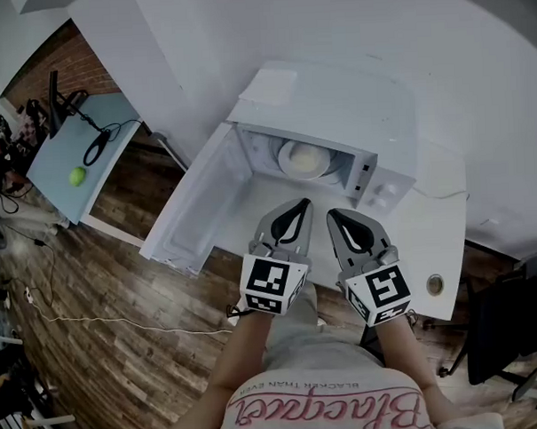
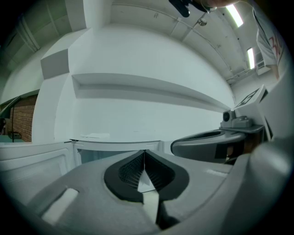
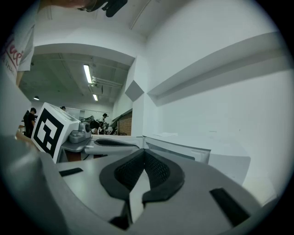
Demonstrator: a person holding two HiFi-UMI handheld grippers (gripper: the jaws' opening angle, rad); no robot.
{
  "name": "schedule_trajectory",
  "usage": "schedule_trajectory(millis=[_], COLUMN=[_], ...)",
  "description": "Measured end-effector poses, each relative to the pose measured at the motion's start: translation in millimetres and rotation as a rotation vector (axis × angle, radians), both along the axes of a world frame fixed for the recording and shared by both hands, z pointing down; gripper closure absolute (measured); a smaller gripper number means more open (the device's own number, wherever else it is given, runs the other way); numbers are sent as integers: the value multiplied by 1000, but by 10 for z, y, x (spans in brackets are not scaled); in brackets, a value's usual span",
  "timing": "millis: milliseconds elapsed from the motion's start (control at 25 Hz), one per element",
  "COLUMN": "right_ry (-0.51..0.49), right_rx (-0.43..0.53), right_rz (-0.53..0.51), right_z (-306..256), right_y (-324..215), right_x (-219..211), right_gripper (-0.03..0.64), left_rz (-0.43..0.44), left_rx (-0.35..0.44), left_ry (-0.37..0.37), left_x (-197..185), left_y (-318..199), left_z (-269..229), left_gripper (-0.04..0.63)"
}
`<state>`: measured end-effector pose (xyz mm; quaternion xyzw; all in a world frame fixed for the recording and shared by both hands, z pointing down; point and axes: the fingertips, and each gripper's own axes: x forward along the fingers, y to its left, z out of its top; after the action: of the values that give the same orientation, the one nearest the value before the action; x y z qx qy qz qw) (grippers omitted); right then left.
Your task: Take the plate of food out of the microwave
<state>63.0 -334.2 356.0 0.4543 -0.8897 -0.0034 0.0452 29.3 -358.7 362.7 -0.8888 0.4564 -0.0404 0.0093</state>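
Left gripper (image 1: 299,206): jaws clenched tip to tip, nothing between them, seen plainly in the left gripper view (image 2: 144,155). Held level, pointing at the open front of the microwave, not inside it. Marker cube (image 1: 273,284) at its near end.

Right gripper (image 1: 333,215): jaws likewise pressed together and empty in the right gripper view (image 3: 144,153). It lies just beside the left gripper, on its right, and is also short of the opening. Its marker cube (image 1: 379,293) sits at its near end.

Microwave (image 1: 335,108): white, standing on a white table (image 1: 438,237) against a white wall. Its door (image 1: 193,208) is swung fully open to the left.

Plate of food (image 1: 303,157): round and pale, resting inside the microwave cavity, beyond both gripper tips and apart from them. The food on it is a pale mound; its kind cannot be told.

Table fitting (image 1: 434,285): small round piece set in the near right part of the tabletop.

Person: light shirt (image 1: 321,402) at the near edge, forearms reaching to the grippers.

Surroundings: wood floor (image 1: 120,278) to the left; a pale blue desk (image 1: 53,165) at far left bearing a green ball (image 1: 77,177) and a dark cable (image 1: 97,145); a black chair (image 1: 504,323) at near right.
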Motion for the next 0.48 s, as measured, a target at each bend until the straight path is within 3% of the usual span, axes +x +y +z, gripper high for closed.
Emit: schedule_trajectory(millis=[200,480], right_ry=[-1,-11], right_rx=[-18,-37], right_rz=[7,11], right_z=[58,140], right_y=[-151,-377], right_x=[-8,-4], right_gripper=[606,606], left_rz=[19,27], left_rx=[-40,-54], left_ry=[18,57], left_x=[-10,-8], left_y=[-171,-382], left_z=[99,190], left_gripper=[589,489])
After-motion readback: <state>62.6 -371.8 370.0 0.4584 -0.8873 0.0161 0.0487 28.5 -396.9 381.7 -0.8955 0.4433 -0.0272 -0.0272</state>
